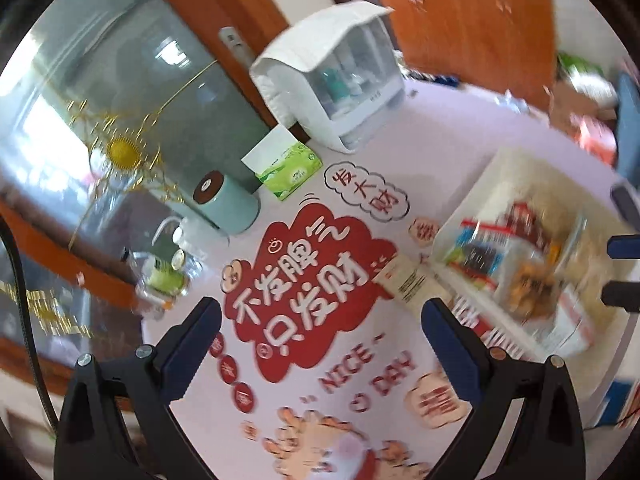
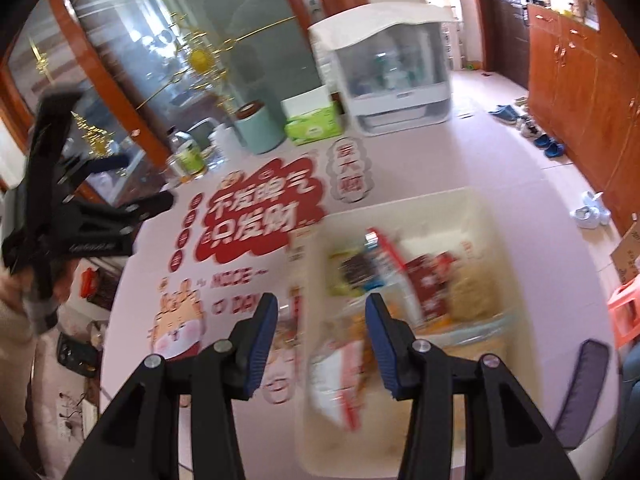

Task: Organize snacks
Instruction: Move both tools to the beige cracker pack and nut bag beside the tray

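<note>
A cream plastic bin (image 1: 486,178) stands on the table at the right and holds several snack packets (image 1: 500,256). In the right wrist view the bin (image 2: 486,216) lies just ahead, with blurred packets (image 2: 384,268) inside. My left gripper (image 1: 320,332) is open and empty, above the printed table mat (image 1: 308,280), left of the bin. My right gripper (image 2: 322,332) is open and empty, above the bin's near left corner. The left gripper also shows in the right wrist view (image 2: 132,188), raised at the left. The right gripper's fingers (image 1: 624,246) show at the far right of the left wrist view.
At the table's back stand a white lidded organiser (image 1: 340,80), a green tissue box (image 1: 286,168), a mint cylinder with a brown top (image 1: 228,204) and a green-labelled bottle (image 1: 164,280). A glass cabinet (image 1: 100,100) is behind. Shoes (image 2: 548,146) lie on the floor.
</note>
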